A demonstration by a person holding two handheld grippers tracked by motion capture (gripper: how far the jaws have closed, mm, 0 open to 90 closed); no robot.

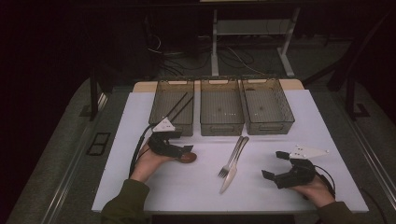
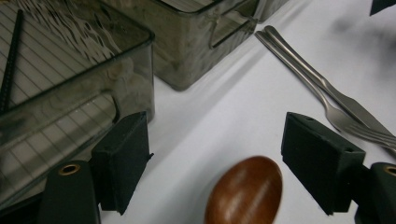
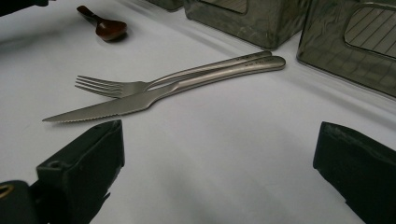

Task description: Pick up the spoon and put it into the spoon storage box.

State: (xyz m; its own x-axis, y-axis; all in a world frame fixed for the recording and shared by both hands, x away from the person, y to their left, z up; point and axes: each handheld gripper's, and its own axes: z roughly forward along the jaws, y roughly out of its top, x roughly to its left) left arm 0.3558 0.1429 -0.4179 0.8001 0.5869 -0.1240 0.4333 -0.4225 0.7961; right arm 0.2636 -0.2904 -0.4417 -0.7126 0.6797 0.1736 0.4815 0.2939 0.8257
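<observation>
While I watch from the high view, the white table (image 1: 187, 186) carries three smoky see-through bins (image 1: 221, 106) in a row at the far edge, side by side; the left bin (image 1: 173, 105) holds dark chopsticks (image 1: 180, 106) lying slantwise. Next down in size: my left gripper (image 1: 184, 150) sits just in front of the left bin, jaws standing apart, pads not pressing anything. My right gripper (image 1: 275, 164) rests at the near right, well apart from the cutlery, jaws wide open, bare table between them in the right gripper view.

Knife (image 1: 232, 173) and fork (image 1: 231, 161) lie mid-table, handles touching and pointing at the middle bin, tips toward me. Both plain steel; the knife edge is serrated.

Smallest: the spoon (image 2: 245, 191). Wooden, reddish-brown, glossy, oval bowl with light streaks on it. In the left gripper view its bowl lies on the table between my left jaws, nearer the right-hand pad, touching neither. From the right gripper view it shows a short dark handle (image 3: 86, 11). It lies near the left bin, left of the fork.
</observation>
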